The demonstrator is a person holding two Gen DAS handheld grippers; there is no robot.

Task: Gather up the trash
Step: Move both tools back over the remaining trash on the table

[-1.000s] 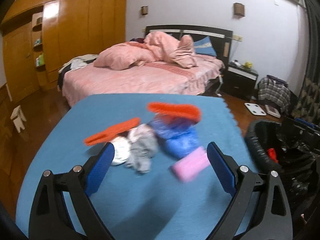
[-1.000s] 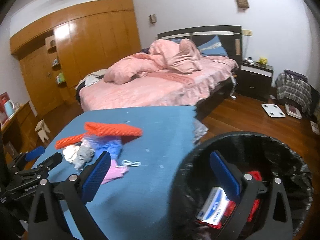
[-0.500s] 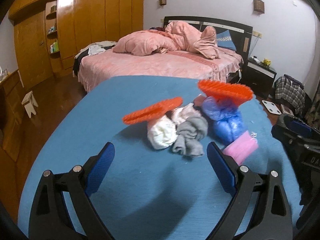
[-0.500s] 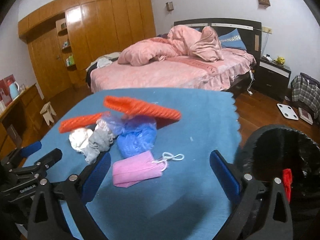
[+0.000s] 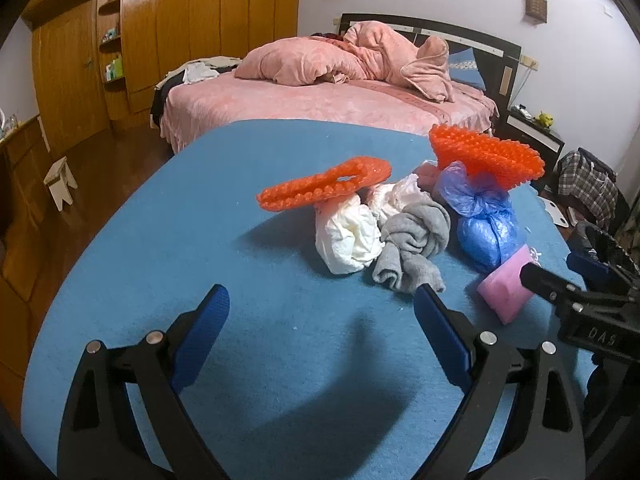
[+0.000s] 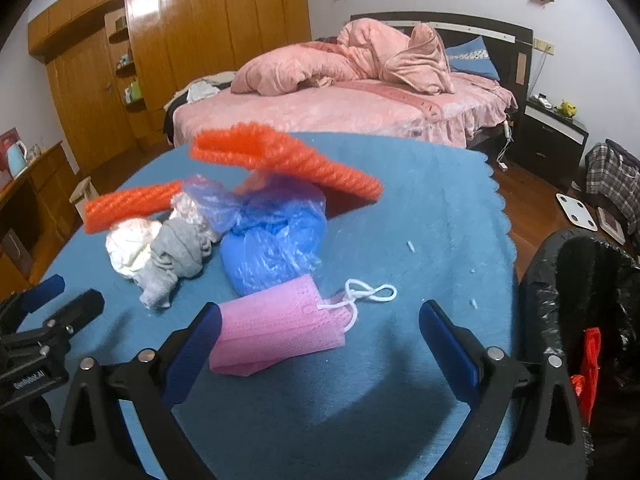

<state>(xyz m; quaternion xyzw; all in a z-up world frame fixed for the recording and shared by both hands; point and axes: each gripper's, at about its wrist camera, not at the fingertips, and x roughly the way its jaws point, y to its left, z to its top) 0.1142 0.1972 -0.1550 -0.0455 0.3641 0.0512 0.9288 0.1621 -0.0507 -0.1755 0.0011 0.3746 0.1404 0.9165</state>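
Observation:
A heap of trash lies on the blue table (image 5: 168, 264): two orange foam nets (image 5: 324, 188) (image 6: 288, 164), a white crumpled tissue (image 5: 348, 236), a grey sock (image 5: 416, 240), a blue plastic bag (image 6: 272, 248) and a pink face mask (image 6: 280, 332) with a white loop. My left gripper (image 5: 320, 332) is open and empty, just short of the sock and tissue. My right gripper (image 6: 320, 340) is open, its left finger beside the pink mask, touching nothing. It also shows at the right in the left wrist view (image 5: 560, 292).
A black-lined trash bin (image 6: 580, 280) stands off the table's right edge, with red trash inside. A pink bed (image 5: 328, 100) lies behind the table, a wooden wardrobe (image 5: 80, 60) at the left, a nightstand (image 6: 556, 140) and a plaid bag (image 6: 612, 180) at the right.
Both grippers swung left from the bin side and moved in towards the trash heap. The right gripper now faces the pink mask up close; the left now faces the sock and tissue.

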